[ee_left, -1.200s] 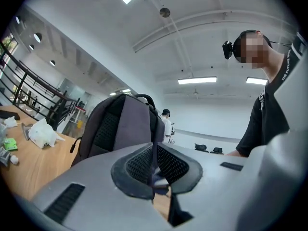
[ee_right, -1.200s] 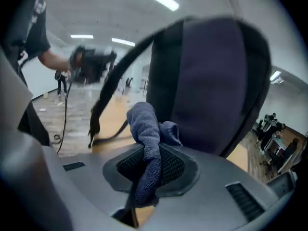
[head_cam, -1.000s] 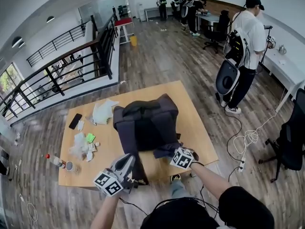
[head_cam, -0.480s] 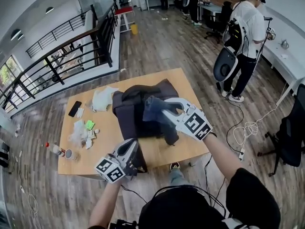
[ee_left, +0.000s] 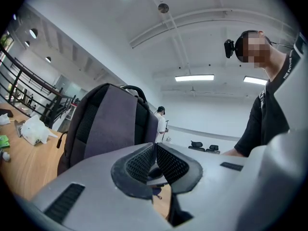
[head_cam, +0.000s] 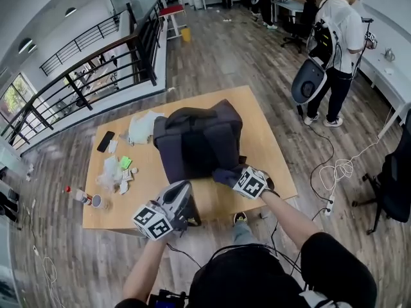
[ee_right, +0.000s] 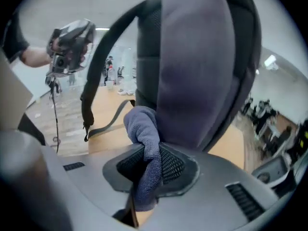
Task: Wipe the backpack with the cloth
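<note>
Nearest us, the left gripper [head_cam: 182,196] has its jaws together just off the pack's near corner; a dark sliver shows low between the pads, and we cannot tell what it is. The right gripper [ee_right: 151,163] is clamped on the cloth [ee_right: 143,129], a blue-grey wad bunched up out of the pads and lying against the low edge of the backpack [head_cam: 196,140]. The pack stands upright mid-table [head_cam: 273,156], its padded back and straps towards us. We judge the wiping is under way at the foot of that near face. The fabric shows no wiped and unwiped parts, so we cannot tell how much is done; the top, the sides and the far face are probably still to do. One strap [ee_right: 103,121] trails across the wood beside the cloth and could snag a stroke. Left of the pack lie scraps of paper [head_cam: 119,175], a cup [head_cam: 96,201], a phone [head_cam: 105,141] and a white bag [head_cam: 142,127], all clear of the wiping. Further off, a person [head_cam: 337,37] stands on the floor and a railing [head_cam: 96,76] runs along the left.
</note>
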`<action>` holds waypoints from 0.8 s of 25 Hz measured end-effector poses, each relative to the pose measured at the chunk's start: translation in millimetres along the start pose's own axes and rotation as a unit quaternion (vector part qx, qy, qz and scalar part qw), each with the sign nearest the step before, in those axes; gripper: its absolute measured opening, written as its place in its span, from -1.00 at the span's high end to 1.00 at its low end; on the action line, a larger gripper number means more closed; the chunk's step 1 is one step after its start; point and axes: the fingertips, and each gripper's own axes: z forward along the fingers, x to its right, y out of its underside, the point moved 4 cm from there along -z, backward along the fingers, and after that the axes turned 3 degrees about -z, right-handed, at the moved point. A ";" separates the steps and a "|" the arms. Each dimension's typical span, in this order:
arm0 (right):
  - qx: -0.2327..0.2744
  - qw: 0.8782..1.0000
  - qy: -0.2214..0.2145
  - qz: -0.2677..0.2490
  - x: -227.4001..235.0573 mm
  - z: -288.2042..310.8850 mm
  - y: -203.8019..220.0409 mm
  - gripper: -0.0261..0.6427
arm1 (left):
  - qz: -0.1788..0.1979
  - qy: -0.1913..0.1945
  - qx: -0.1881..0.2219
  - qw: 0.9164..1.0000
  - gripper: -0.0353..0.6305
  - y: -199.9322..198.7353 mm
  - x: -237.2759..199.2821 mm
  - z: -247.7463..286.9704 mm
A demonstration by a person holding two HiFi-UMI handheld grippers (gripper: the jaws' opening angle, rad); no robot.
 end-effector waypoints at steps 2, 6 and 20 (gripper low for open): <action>0.066 0.995 0.019 -0.078 2.5 -39.2 -55.3 0.72 | 0.003 0.000 -0.003 1.000 0.78 4.0 1.9 -0.1; 0.240 0.958 0.098 -0.125 39.4 -142.2 -173.1 0.72 | 0.003 0.000 -0.006 1.000 0.78 13.2 1.8 5.2; -0.032 0.998 0.004 -0.047 -4.4 3.7 51.2 0.72 | 0.004 -0.003 -0.011 1.000 0.78 13.9 2.8 7.6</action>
